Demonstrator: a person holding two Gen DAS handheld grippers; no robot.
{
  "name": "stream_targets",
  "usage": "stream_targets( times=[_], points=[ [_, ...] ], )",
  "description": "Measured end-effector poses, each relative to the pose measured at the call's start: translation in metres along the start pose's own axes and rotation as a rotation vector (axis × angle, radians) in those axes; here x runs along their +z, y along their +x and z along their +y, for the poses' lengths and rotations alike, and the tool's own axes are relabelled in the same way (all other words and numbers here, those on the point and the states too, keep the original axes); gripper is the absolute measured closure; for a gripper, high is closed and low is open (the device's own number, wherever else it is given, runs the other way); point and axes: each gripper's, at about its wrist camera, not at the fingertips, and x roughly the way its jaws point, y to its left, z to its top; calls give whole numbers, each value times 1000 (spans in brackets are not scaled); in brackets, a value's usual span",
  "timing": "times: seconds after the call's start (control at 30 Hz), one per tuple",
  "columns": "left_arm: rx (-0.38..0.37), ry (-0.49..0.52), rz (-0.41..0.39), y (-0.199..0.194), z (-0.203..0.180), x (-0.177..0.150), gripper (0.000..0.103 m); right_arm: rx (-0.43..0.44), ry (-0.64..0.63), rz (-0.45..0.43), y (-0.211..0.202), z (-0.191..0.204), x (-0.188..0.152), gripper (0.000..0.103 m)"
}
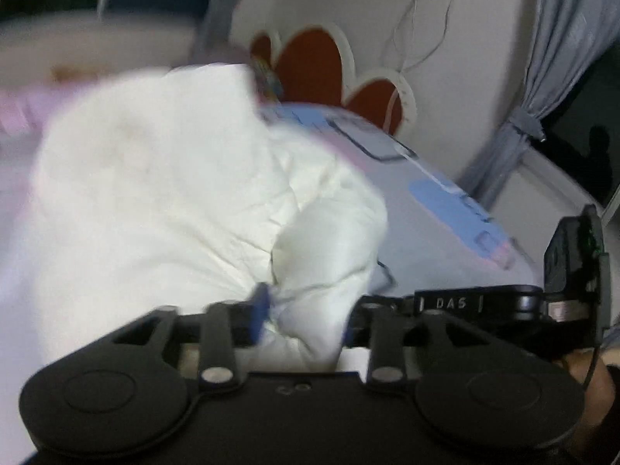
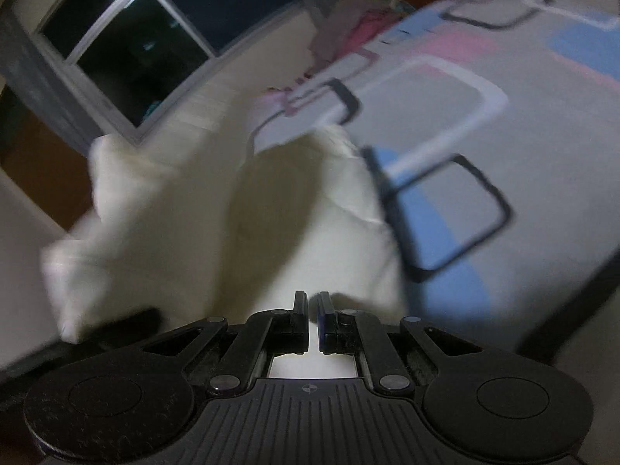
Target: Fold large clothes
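A large white garment [image 1: 174,201] hangs bunched in front of the left wrist camera, above the bed. My left gripper [image 1: 306,321] has a thick wad of this cloth between its fingers, which stand fairly wide apart around it. In the right wrist view the same white garment [image 2: 217,209] hangs blurred over the bed's edge. My right gripper [image 2: 313,310] has its fingers nearly together on a thin edge of the cloth. The right gripper also shows at the right of the left wrist view [image 1: 573,267].
The bed [image 2: 542,124] has a grey sheet with pink, blue and black-outlined rectangles. Pink clothes [image 2: 360,27] lie piled at its far end. A red flower-shaped headboard [image 1: 314,66], grey curtains [image 1: 558,58] and a dark window [image 2: 147,31] surround it.
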Motion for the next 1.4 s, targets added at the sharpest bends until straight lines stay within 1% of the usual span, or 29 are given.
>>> stream_targets(
  times=[0.03, 0.07, 0.13, 0.17, 0.2, 0.23, 0.27, 0.3, 0.33, 0.37, 0.4, 0.43, 0.5, 0.57, 0.6, 0.67, 0.7, 0.8, 0.87, 0.93, 0.97, 1.0, 1.03, 1.07, 1.1, 1.17, 1.27, 1.33, 1.4],
  points=[
    [-35, -39, -9, 10, 5, -4, 41, -5, 9, 4, -2, -6, 2, 96],
    [-58, -79, -20, 16, 6, -10, 35, -10, 17, 6, -5, -13, 4, 96],
    [-66, -89, -42, 19, 1, -14, 16, -14, 32, 4, -10, -21, 9, 96],
    [-76, -76, -50, 18, -4, -15, 13, -9, 37, 2, -13, -27, 11, 96],
    [-74, -68, -51, 17, -7, -15, 12, -1, 44, -3, -16, -30, 12, 96],
    [-74, -69, -47, 14, -10, -14, 13, 6, 50, -7, -14, -34, 17, 96],
    [-92, -78, -50, 10, -9, -9, 15, 15, 55, -10, -15, -34, 19, 96],
    [-111, -101, -71, -1, -10, -6, 20, 25, 55, -12, -15, -35, 23, 95],
    [-130, -126, -103, -16, -11, -5, 21, 31, 52, -17, -15, -35, 25, 89],
    [-153, -153, -141, -30, -8, -3, 22, 35, 48, -28, -15, -34, 28, 65],
    [-159, -186, -186, -44, -4, 0, 21, 43, 39, -52, -19, -28, 30, 51],
    [-153, -207, -225, -57, 2, 0, 21, 58, 28, -70, -19, -24, 32, 40],
    [-65, -230, -294, -79, 24, 3, 21, 76, 10, -89, -23, -11, 34, 40],
    [38, -272, -319, -86, 55, 5, 24, 84, -1, -132, -26, -2, 40, 40],
    [71, -311, -330, -88, 71, 5, 26, 92, -1, -143, -26, 2, 44, 40],
    [84, -376, -346, -89, 101, 2, 29, 104, -12, -143, -25, 11, 53, 40],
    [106, -405, -337, -86, 115, 2, 31, 102, -23, -143, -24, 16, 56, 40],
    [93, -462, -330, -73, 139, 8, 35, 81, -64, -136, -16, 30, 66, 40],
    [85, -468, -320, -70, 150, 10, 37, 54, -86, -108, -6, 37, 70, 40],
    [66, -472, -300, -61, 155, 16, 45, 22, -89, -68, 8, 38, 72, 40],
    [55, -472, -292, -69, 161, 14, 47, 27, -80, -57, 16, 35, 72, 41],
    [44, -465, -282, -64, 162, 18, 49, 29, -78, -42, 24, 33, 72, 49],
    [35, -456, -271, -60, 162, 19, 49, 18, -75, -25, 30, 31, 71, 70],
    [25, -448, -253, -54, 162, 23, 49, 6, -65, -7, 36, 27, 69, 83],
    [10, -434, -238, -47, 159, 25, 55, -4, -59, -3, 38, 23, 65, 85],
    [-5, -388, -217, -36, 152, 27, 56, -27, -55, -1, 40, 16, 57, 85],
    [-3, -313, -161, -16, 135, 32, 56, -55, -40, 15, 45, 5, 48, 85],
    [19, -272, -135, -4, 125, 33, 56, -61, -20, 21, 48, -4, 45, 85],
    [57, -235, -120, 4, 115, 34, 56, -65, -8, 14, 45, -8, 48, 84]
  ],
)
